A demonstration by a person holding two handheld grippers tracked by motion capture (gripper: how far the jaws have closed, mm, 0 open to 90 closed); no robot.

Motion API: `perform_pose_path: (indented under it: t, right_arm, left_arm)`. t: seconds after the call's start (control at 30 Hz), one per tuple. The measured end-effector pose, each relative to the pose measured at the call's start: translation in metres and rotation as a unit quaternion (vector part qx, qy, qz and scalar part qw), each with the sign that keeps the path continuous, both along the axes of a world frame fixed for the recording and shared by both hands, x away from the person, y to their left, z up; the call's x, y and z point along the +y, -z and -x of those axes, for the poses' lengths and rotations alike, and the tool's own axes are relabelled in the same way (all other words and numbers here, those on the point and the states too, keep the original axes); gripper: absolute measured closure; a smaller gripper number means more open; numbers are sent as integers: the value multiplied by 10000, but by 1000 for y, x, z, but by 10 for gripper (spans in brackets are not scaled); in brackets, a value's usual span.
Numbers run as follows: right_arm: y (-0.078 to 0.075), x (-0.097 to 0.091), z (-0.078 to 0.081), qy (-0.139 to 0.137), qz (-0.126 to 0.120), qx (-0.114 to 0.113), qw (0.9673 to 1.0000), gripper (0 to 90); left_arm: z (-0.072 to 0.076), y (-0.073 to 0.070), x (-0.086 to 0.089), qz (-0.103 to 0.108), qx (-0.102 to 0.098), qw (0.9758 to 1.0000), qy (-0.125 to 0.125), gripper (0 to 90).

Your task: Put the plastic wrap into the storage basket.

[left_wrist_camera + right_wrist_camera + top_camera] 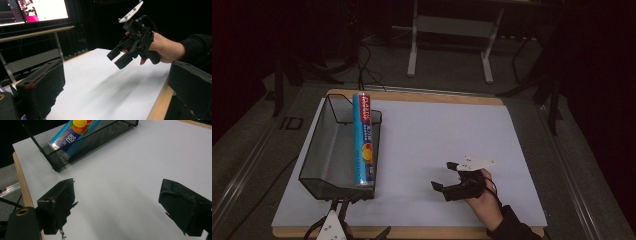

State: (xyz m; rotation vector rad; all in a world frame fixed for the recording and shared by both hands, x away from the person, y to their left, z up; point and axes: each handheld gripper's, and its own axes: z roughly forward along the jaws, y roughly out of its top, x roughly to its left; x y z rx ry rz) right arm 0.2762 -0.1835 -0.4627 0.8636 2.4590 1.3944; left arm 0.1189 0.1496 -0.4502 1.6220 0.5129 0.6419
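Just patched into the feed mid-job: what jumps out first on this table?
The bright blue tube with fruit pictures lies lengthwise along the right side of the black mesh basket, which sits at the left of the white sheet. At right, a hand holds the right gripper above the bare sheet, jaws open and empty, pointing toward the basket.

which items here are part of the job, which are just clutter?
In play:
- blue cardboard wrap box lying in the black wire-mesh basket
- right gripper, open
- left gripper, open

Background:
- white table cover
- grey metal stand
- lit monitor
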Motion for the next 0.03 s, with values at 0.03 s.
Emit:
perform_pose_path:
  t: [0.03]
  right_arm:
    - [0,0,0,0,0,0,10000,133]
  left_arm:
    - [0,0,0,0,0,10000,0,20]
